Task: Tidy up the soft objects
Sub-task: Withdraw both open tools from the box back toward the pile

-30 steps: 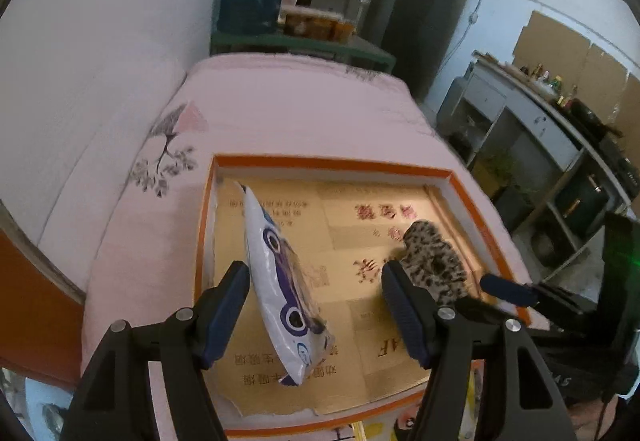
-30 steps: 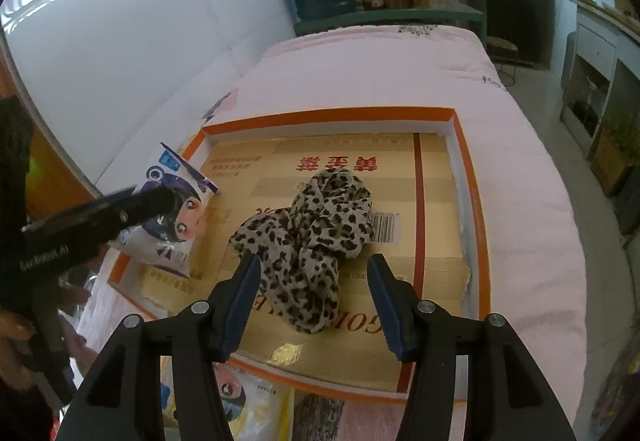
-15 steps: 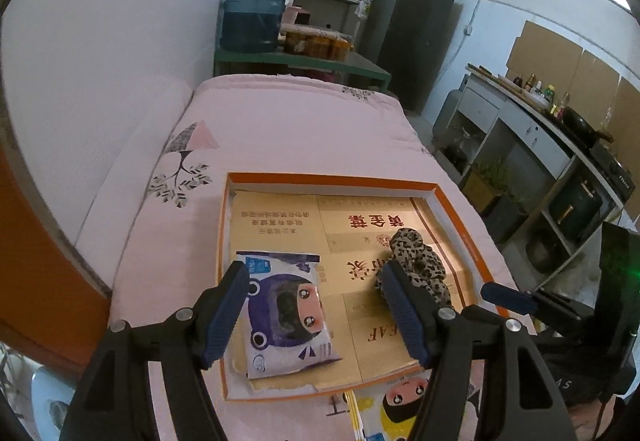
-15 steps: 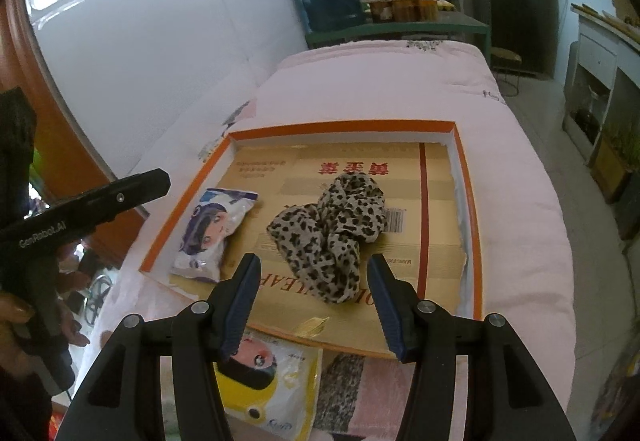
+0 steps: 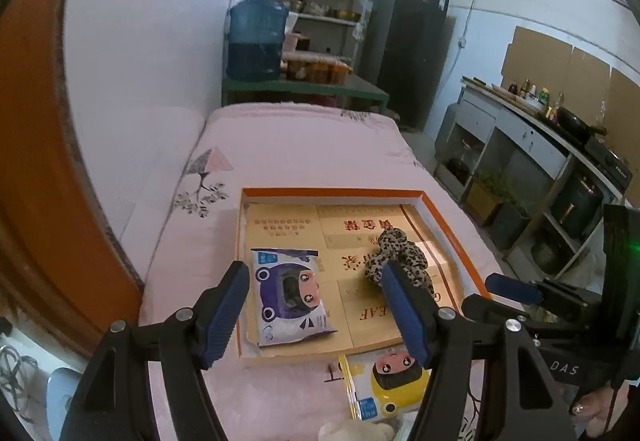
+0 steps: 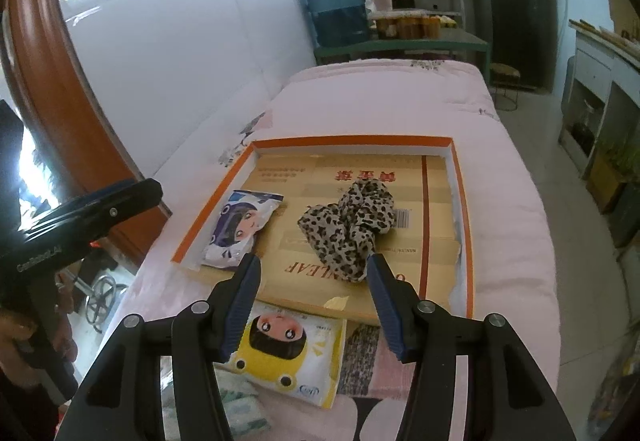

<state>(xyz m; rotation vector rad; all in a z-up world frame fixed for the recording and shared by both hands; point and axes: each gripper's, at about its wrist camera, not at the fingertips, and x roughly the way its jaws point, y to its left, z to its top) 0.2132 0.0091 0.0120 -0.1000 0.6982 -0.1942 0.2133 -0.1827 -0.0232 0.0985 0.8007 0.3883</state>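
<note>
An orange-rimmed shallow box (image 5: 332, 193) (image 6: 352, 140) lined with cardboard lies on the pink bed. Inside it a purple cartoon wipes packet (image 5: 289, 295) (image 6: 239, 226) lies flat at the left and a leopard-print cloth (image 5: 400, 255) (image 6: 351, 227) is bunched at the right. A yellow cartoon packet (image 5: 390, 381) (image 6: 288, 355) rests on the bed just in front of the box. My left gripper (image 5: 314, 315) hovers open above the box's near edge, nothing between its fingers. My right gripper (image 6: 312, 301) is likewise open and empty, above the box's near rim.
The pink quilted bed (image 6: 384, 97) runs along a white wall at the left. A green bench with a blue water jug (image 5: 256, 41) stands beyond the bed's far end. Cabinets and a counter (image 5: 540, 145) line the right side. A patterned cloth (image 6: 362, 359) lies beside the yellow packet.
The purple packet, upright between the left fingers a second ago, now lies flat in the box. Both grippers pulled back and up from the box, bringing the yellow packet into view.
</note>
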